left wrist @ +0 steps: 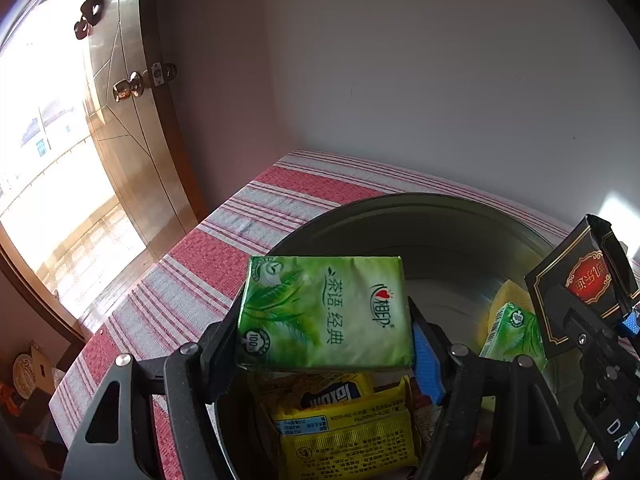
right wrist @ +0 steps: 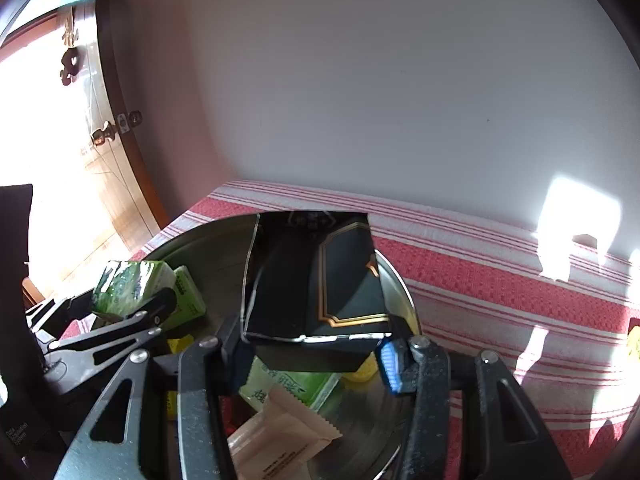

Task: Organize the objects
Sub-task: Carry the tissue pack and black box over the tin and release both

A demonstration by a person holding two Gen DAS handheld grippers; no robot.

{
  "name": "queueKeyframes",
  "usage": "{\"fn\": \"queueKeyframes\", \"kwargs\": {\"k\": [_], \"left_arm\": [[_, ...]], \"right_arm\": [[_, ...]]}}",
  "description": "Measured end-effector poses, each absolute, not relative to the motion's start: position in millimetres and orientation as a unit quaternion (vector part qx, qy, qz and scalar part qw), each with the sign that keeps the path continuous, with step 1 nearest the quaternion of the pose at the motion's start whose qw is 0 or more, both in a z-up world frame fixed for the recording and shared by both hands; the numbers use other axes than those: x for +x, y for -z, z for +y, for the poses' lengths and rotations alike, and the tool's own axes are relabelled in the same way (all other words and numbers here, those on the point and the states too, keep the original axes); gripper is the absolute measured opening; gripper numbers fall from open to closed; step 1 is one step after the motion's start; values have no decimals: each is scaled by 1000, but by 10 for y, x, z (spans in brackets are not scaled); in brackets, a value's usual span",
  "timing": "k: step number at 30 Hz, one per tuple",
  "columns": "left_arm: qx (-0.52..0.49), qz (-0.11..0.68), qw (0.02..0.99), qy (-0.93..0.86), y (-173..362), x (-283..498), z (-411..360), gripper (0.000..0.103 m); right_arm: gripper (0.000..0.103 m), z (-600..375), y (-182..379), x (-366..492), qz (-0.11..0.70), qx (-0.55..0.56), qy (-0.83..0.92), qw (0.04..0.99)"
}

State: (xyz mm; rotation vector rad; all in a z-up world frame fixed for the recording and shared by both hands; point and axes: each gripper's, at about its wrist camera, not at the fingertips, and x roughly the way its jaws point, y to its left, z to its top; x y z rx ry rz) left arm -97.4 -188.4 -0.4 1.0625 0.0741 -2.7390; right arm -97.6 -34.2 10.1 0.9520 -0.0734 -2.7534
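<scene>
My left gripper (left wrist: 326,330) is shut on a green tissue pack (left wrist: 324,312) and holds it over a large metal bowl (left wrist: 400,216). My right gripper (right wrist: 314,354) is shut on a black box with gold trim (right wrist: 316,276) above the same bowl (right wrist: 208,240). The black box also shows at the right of the left wrist view (left wrist: 576,288). The left gripper with its green pack shows at the left of the right wrist view (right wrist: 124,292). In the bowl lie yellow snack packets (left wrist: 344,432), another green tissue pack (left wrist: 512,332), a yellow sponge (left wrist: 510,294) and a beige sachet (right wrist: 280,432).
The bowl stands on a red and white striped cloth (left wrist: 208,256) against a white wall. A wooden door with a brass knob (left wrist: 128,88) stands open at the left, bright daylight beyond. A small yellow thing (right wrist: 634,344) lies at the cloth's right edge.
</scene>
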Motion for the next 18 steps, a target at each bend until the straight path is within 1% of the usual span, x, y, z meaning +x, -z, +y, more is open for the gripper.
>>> {"fn": "queueKeyframes", "kwargs": {"k": [1, 2, 4, 5, 8, 11, 18], "left_arm": [[360, 35, 97, 927, 1, -973, -1902, 75], [362, 46, 92, 927, 0, -974, -1924, 75], [362, 69, 79, 926, -9, -960, -1952, 78], [360, 76, 75, 927, -24, -946, -1959, 82], [343, 79, 71, 933, -103, -882, -1924, 88], [335, 66, 79, 937, -167, -838, -1836, 91], [345, 34, 82, 934, -202, -760, -1557, 91]], "right_arm": [[53, -333, -100, -976, -28, 325, 938, 116], [58, -322, -105, -974, -33, 323, 939, 118], [92, -294, -126, -945, -44, 315, 939, 128], [96, -270, -149, -908, -48, 305, 942, 128], [98, -195, -226, -777, -52, 274, 953, 120], [101, -95, -271, -679, -63, 254, 959, 105], [102, 174, -357, -455, -87, 212, 971, 69]]}}
